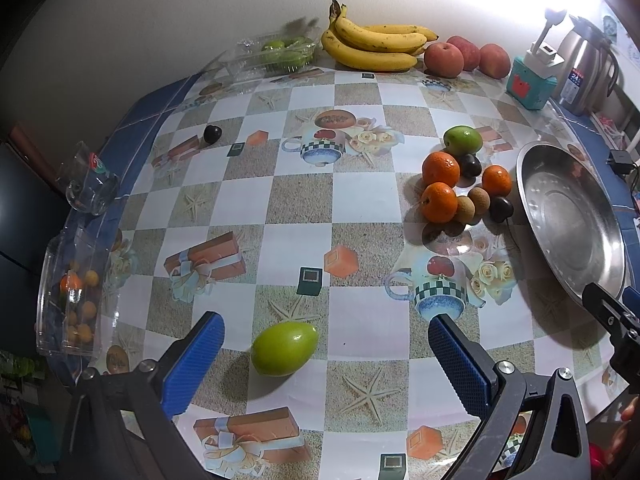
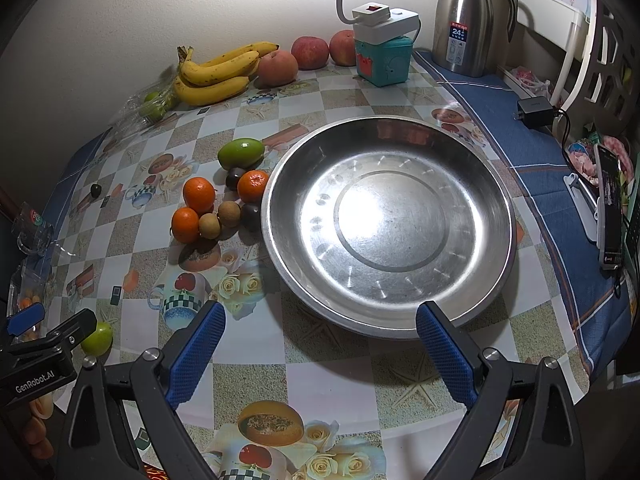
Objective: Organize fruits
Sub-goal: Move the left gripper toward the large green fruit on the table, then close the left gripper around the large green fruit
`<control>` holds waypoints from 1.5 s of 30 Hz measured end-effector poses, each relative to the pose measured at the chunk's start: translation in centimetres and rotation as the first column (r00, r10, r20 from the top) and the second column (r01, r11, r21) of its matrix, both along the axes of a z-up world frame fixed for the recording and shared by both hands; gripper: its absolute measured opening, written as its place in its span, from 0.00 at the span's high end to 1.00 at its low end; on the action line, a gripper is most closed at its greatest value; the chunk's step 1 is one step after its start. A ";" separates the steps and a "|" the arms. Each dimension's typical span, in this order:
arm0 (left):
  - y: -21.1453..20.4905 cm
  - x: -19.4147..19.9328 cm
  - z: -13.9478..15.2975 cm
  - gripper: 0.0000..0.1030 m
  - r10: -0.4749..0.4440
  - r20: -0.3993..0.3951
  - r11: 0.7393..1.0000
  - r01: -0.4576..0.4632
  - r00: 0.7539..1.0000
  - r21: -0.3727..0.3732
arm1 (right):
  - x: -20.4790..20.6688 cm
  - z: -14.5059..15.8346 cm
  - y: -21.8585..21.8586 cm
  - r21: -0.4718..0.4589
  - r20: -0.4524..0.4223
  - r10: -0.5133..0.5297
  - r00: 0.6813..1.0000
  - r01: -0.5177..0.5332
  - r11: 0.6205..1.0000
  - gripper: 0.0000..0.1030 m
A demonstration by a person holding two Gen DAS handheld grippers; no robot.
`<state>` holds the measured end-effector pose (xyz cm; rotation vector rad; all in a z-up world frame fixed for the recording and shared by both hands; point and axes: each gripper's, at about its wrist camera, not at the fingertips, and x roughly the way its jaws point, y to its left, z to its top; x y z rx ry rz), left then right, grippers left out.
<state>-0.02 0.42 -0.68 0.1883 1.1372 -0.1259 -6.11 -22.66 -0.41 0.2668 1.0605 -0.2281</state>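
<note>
Just ahead of the left gripper [image 1: 326, 354], whose blue fingers are spread wide and grip nothing, a green fruit [image 1: 285, 348] lies on the tablecloth [image 1: 360, 208] between them, touching neither. The right gripper [image 2: 320, 354] is likewise released, its fingers framing the near rim of the steel basin [image 2: 496, 264]. Farther off, left of the basin, sits a cluster: three oranges [image 2: 199, 194], two tan longans [image 2: 229, 213], two dark round fruits [image 2: 234, 178] and a second green fruit [image 2: 241, 153]. Another dark fruit [image 1: 212, 133] lies alone to the left. Against the wall rest one banana bunch [image 1: 372, 44] and three apples [image 1: 444, 60].
</note>
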 end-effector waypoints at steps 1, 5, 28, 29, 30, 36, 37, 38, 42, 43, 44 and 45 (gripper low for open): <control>0.0 0.0 0.0 0.00 0.000 -0.001 1.000 0.000 1.000 -0.001 | 0.0 0.0 0.0 0.000 0.000 0.000 1.000 0.000 1.000 0.06; 0.0 0.0 0.0 0.00 0.000 -0.002 1.000 0.000 1.000 -0.003 | 0.0 0.0 0.0 0.000 0.000 0.000 1.000 0.000 1.000 0.06; 2.4 0.0 0.3 0.00 0.036 0.022 0.975 -0.030 0.999 -0.222 | 0.2 -0.3 -0.3 0.011 0.001 -0.002 1.000 0.002 1.000 0.06; 2.6 0.1 0.4 0.00 0.038 -0.010 0.976 -0.039 0.999 -0.215 | 0.3 -0.3 -0.4 0.014 0.000 0.000 1.000 0.000 1.000 0.06; 2.9 0.2 0.5 0.00 0.041 -0.022 0.979 -0.044 0.999 -0.201 | -0.1 -0.4 -0.5 0.015 0.001 0.000 1.000 0.000 1.000 0.06; 5.2 0.7 0.5 0.00 0.060 -0.016 0.980 -0.062 0.998 -0.189 | 0.3 -0.1 0.3 0.072 0.042 0.038 0.998 -0.041 0.997 0.06; 5.3 0.6 0.5 0.00 0.054 -0.006 0.982 -0.054 0.999 -0.182 | 0.4 0.1 0.7 0.070 0.041 0.055 0.998 -0.057 0.996 0.06; 5.4 0.6 0.3 0.00 0.046 0.014 0.984 -0.042 0.999 -0.172 | 0.4 0.3 1.0 0.072 0.045 0.065 0.997 -0.069 0.995 0.06; 5.2 0.4 -1.1 0.00 -0.022 0.032 0.989 0.026 0.999 -0.148 | 1.1 -0.1 1.8 0.055 -0.023 0.101 0.995 -0.099 0.994 0.06; 5.2 0.4 -1.5 0.00 -0.033 0.024 0.989 0.036 0.999 -0.144 | 1.2 -0.3 2.0 0.055 -0.034 0.105 0.994 -0.103 0.993 0.06; 5.2 0.3 -1.9 0.00 -0.046 0.009 0.989 0.047 0.999 -0.141 | 1.4 -0.4 2.0 0.062 -0.052 0.107 0.993 -0.104 0.993 0.06; 5.3 0.3 -2.3 0.00 -0.052 -0.006 0.989 0.050 0.999 -0.136 | 1.5 -0.5 2.0 0.067 -0.060 0.108 0.992 -0.104 0.992 0.06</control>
